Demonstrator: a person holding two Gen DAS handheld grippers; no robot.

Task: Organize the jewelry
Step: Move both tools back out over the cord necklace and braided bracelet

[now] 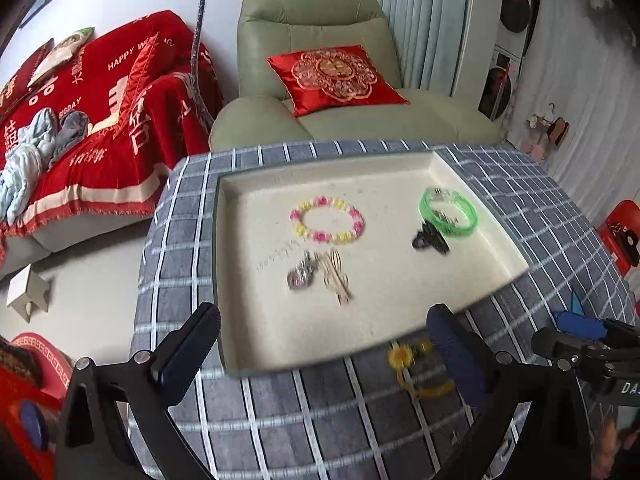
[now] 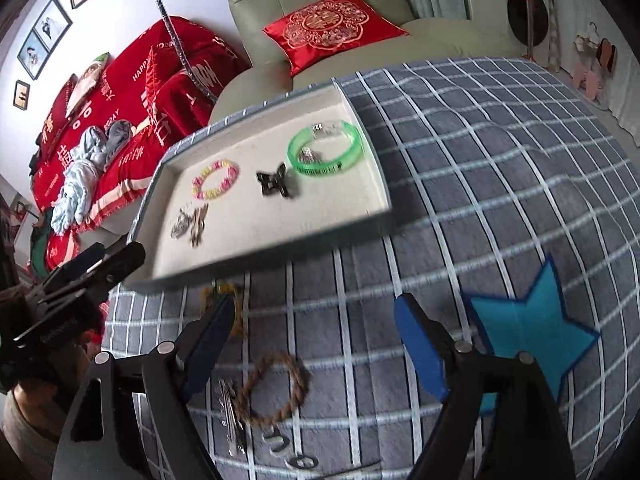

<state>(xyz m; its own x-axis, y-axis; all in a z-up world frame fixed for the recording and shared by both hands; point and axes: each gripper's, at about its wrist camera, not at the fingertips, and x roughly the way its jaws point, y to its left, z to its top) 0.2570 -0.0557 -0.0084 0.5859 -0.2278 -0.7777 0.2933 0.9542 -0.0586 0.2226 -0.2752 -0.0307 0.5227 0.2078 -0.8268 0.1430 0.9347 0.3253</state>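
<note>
oddly blurred, both the left gripper [image 1: 324,344] and right gripper [image 2: 316,340] gape empty; yellow bracelet [image 1: 408,364] half hidden

From my left wrist camera I look down on a cream tray [image 1: 256,320] sitting on a table covered by a grey checked cloth [image 1: 320,420]. In the tray lie a pink and yellow beaded bracelet [image 1: 327,220], a green bangle [image 1: 448,210] with a black clip [image 1: 430,241] touching its near edge, and two small blurred pieces side by side, one silvery pink [image 1: 301,276], one pale gold [image 1: 338,278]. My left gripper [image 1: 320,344] has its jaws spread wide with nothing between them. Just outside the tray's near edge a yellow flower piece [image 1: 404,358] lies on the cloth. The right gripper [image 1: 580,332] shows at the right edge. Behind stand a green armchair [image 1: 320,12] with a red cushion [image 1: 336,76] and a red-draped sofa [image 1: 120,128]
</note>
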